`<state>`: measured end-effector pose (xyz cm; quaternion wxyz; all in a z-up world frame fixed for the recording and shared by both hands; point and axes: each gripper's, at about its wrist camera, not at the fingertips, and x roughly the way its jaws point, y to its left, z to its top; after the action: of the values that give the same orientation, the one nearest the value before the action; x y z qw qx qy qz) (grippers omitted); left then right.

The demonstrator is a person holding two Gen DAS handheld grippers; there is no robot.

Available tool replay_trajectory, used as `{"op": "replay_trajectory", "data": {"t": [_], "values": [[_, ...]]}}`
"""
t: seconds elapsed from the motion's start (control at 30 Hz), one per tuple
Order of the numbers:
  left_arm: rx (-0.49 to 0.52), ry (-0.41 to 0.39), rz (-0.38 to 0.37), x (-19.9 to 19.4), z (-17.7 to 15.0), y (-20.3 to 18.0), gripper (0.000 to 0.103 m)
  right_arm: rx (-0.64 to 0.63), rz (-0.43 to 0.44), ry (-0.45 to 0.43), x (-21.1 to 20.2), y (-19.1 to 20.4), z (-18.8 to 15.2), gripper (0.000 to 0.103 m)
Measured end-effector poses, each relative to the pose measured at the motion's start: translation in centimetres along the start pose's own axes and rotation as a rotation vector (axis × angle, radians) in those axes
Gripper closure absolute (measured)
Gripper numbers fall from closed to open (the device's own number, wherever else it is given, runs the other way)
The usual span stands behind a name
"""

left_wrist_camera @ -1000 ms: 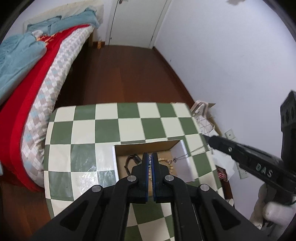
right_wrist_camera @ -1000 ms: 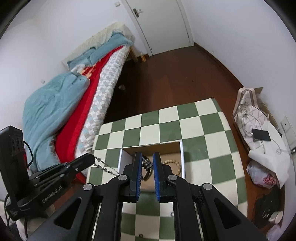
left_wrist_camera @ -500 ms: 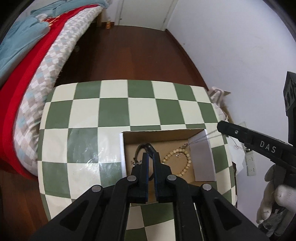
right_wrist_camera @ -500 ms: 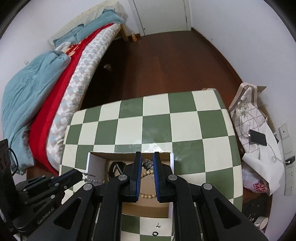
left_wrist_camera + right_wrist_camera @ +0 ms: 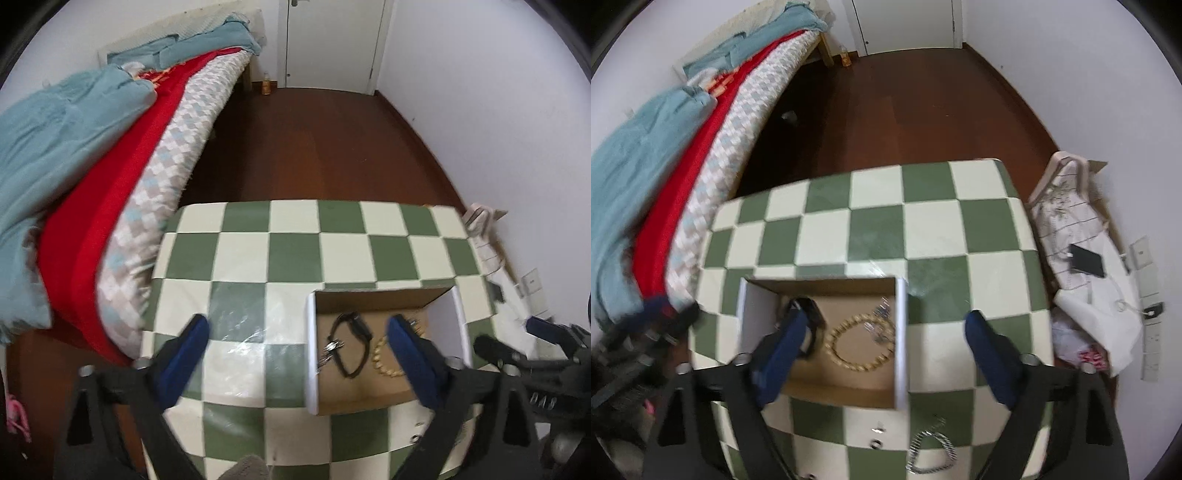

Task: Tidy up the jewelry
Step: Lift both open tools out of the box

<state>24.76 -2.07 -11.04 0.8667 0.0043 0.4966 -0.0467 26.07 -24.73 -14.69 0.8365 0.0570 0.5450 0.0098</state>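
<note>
An open cardboard box (image 5: 384, 295) (image 5: 900, 332) sits on the green-and-white checkered table (image 5: 295, 251) (image 5: 923, 221). Inside lie a black watch (image 5: 351, 343) (image 5: 812, 314), a beige bead bracelet (image 5: 384, 362) (image 5: 857, 347) and a thin silver chain (image 5: 879, 325). My left gripper (image 5: 295, 358) is open and empty above the box's left wall. My right gripper (image 5: 882, 350) is open and empty above the box's right wall. A silver bracelet (image 5: 931, 454) and small rings (image 5: 875, 441) lie on the table in front of the box.
A bed with red and teal blankets (image 5: 92, 166) (image 5: 665, 147) stands left of the table. Brown wood floor (image 5: 314, 147) and a white door lie beyond. A white cloth bag and a phone (image 5: 1086, 260) lie on the floor at the right, by the wall.
Both grippers have opened wide; they were shut on the silver chain between them. The chain now lies in the box. Both cameras have pulled back and tilted up.
</note>
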Motion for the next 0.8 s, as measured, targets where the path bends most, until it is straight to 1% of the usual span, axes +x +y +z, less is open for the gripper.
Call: {"op": "replay_trajectory", "data": {"t": [0.03,0.1,0.23,0.4,0.6,0.8], "values": [[0.007,-0.001,0.008,0.0,-0.3,-0.1,0.000,-0.006,-0.024,0.007,0.2,0.0,-0.8,0.005],[0.021,-0.005,0.028,-0.1,-1.1,-0.3,0.000,-0.015,-0.051,0.018,0.6,0.1,-2.0,0.000],[0.029,-0.006,0.052,-0.3,-2.5,-0.5,0.000,-0.021,-0.086,0.038,1.3,0.4,-4.7,0.000],[0.030,-0.019,0.068,-1.5,-3.7,-0.8,0.000,-0.018,-0.104,0.023,0.8,0.7,-6.6,0.000],[0.023,-0.059,0.072,-4.4,-5.0,-0.8,0.000,-0.016,-0.114,-0.031,-1.9,1.1,-8.0,0.000],[0.020,-0.110,0.089,-7.8,-6.5,-0.6,0.000,-0.041,-0.127,-0.111,-6.1,1.6,-9.6,0.000]]}}
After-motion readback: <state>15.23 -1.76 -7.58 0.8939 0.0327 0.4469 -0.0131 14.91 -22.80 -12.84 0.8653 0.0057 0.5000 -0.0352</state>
